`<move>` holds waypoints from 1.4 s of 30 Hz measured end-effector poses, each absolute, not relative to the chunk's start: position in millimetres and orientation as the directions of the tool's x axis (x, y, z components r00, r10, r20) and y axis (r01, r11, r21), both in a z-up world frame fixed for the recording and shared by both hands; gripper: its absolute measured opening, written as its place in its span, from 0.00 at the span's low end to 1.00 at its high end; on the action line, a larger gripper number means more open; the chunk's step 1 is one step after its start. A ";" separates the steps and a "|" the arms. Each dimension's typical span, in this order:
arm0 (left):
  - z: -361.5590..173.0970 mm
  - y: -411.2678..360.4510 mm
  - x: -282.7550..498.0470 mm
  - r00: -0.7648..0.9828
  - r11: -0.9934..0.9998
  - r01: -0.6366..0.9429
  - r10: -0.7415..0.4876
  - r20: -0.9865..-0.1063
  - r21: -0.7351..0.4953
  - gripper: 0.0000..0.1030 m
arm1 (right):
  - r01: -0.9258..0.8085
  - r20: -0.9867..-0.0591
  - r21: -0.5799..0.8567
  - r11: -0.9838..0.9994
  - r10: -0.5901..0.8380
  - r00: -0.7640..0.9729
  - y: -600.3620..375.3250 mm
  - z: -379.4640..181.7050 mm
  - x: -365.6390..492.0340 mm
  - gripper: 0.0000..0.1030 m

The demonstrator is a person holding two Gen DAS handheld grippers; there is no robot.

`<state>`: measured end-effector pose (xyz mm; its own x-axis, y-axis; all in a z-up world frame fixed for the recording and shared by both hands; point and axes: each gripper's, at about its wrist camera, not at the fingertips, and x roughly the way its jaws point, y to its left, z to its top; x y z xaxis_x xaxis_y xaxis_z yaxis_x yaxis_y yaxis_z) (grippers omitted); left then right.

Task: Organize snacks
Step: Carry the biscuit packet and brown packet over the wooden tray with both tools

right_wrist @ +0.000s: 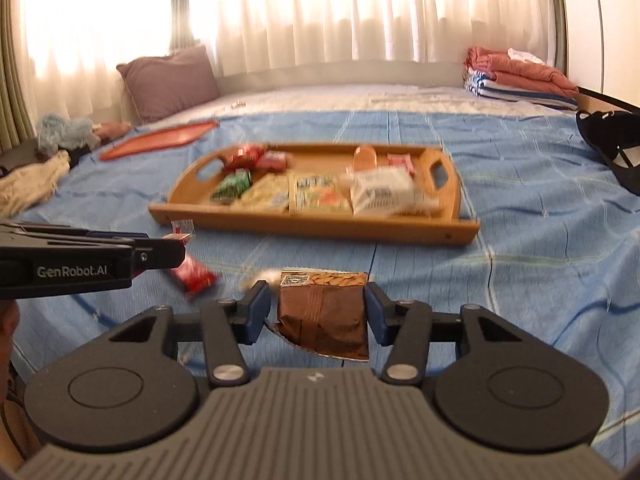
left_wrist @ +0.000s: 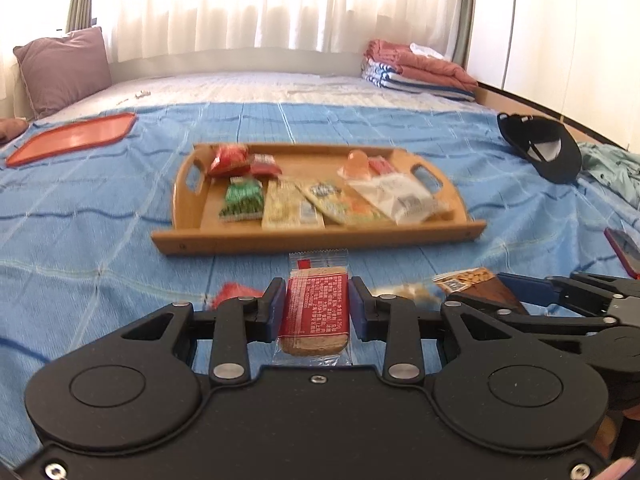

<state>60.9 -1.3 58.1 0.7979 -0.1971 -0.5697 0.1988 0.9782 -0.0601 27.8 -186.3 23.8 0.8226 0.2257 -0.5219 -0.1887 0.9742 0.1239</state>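
Observation:
My left gripper (left_wrist: 316,298) is shut on a red-labelled cracker packet (left_wrist: 315,312), held above the blue bedspread in front of the wooden tray (left_wrist: 320,236). My right gripper (right_wrist: 317,305) is shut on a brown nut packet (right_wrist: 325,314), also short of the wooden tray (right_wrist: 312,230). The tray holds several snack packets: red ones at the back left, a green one (left_wrist: 241,199), yellow ones and a white one (left_wrist: 400,198). A small red packet (right_wrist: 194,276) lies loose on the bedspread between the grippers, in front of the tray.
An orange tray (left_wrist: 72,138) lies at the far left. A purple pillow (left_wrist: 64,70) and folded towels (left_wrist: 416,70) sit at the back. A black cap (left_wrist: 540,148) lies at the right, a red phone (left_wrist: 624,250) at the right edge.

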 end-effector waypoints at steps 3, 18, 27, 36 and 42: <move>70.2 2.1 71.9 0.808 0.981 0.185 -0.183 -0.560 -0.053 0.31 | -0.179 -0.508 0.142 0.974 0.226 0.831 -192.1 37.4 36.3 0.53; 103.1 28.4 153.2 0.803 0.983 0.154 -0.183 -0.567 -0.099 0.31 | -0.115 -0.492 0.196 0.974 0.199 0.847 -228.9 82.1 105.8 0.53; 102.7 28.6 218.4 0.784 0.986 0.145 -0.166 -0.598 -0.083 0.31 | -0.103 -0.530 0.231 0.967 0.214 0.820 -239.0 88.8 162.9 0.53; 75.7 41.2 278.0 0.753 0.993 0.101 -0.115 -0.648 -0.058 0.31 | -0.060 -0.583 0.230 0.971 0.187 0.790 -246.7 74.7 226.2 0.53; 53.4 46.0 298.2 0.729 0.993 0.095 -0.118 -0.675 -0.071 0.31 | -0.046 -0.624 0.204 0.978 0.166 0.764 -248.4 55.6 255.5 0.53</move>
